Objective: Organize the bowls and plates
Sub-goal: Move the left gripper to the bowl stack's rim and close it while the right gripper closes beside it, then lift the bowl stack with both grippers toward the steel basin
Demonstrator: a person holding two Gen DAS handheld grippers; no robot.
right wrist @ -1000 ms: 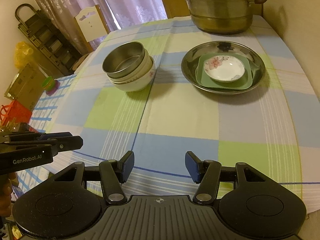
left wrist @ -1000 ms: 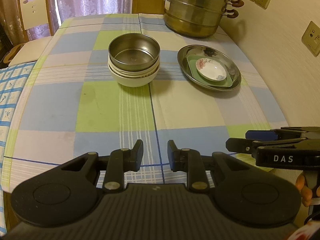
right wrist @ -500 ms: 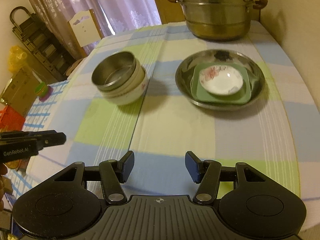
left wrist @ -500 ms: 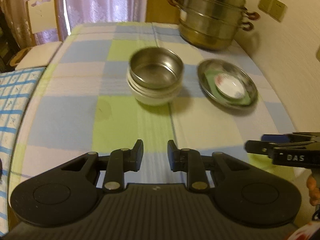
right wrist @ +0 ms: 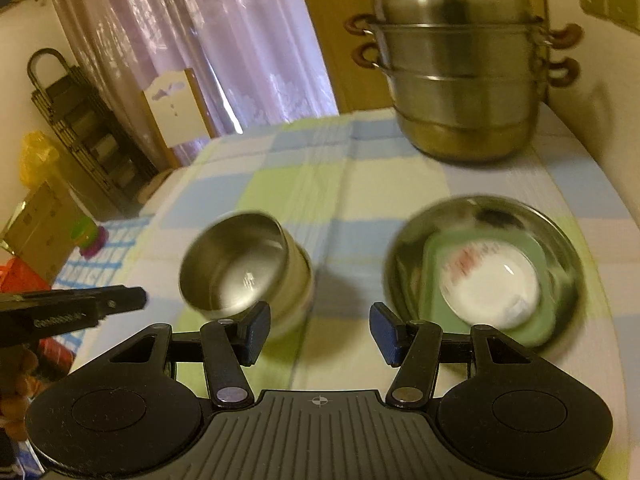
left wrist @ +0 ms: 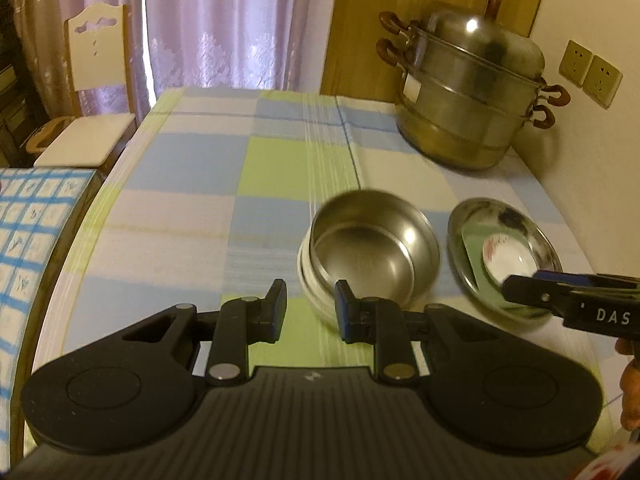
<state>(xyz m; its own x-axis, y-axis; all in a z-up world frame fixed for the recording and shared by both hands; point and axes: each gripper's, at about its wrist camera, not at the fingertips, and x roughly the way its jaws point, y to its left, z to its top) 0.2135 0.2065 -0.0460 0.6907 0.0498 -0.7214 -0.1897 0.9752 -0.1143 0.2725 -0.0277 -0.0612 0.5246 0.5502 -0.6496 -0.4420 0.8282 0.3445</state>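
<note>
Left wrist view: steel bowl (left wrist: pixel 372 252) nested in white bowl (left wrist: pixel 310 292).

Blue-green-white checked tablecloth (left wrist: pixel 208 208)

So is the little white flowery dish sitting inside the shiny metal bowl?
No, the white flowery dish sits on a green square plate.

Warm, yellowish indoor light is filling both views, while pale daylight is glowing through the curtains (left wrist: pixel 224 28). Motion blur is smearing the steel bowl (right wrist: pixel 240 268) and plate stack (right wrist: pixel 484 276), worst in the right wrist view. Glare is glinting on the steamer pot (left wrist: pixel 472 92). Fisheye bending is curving the worktop (left wrist: pixel 192 208) edges.
</note>
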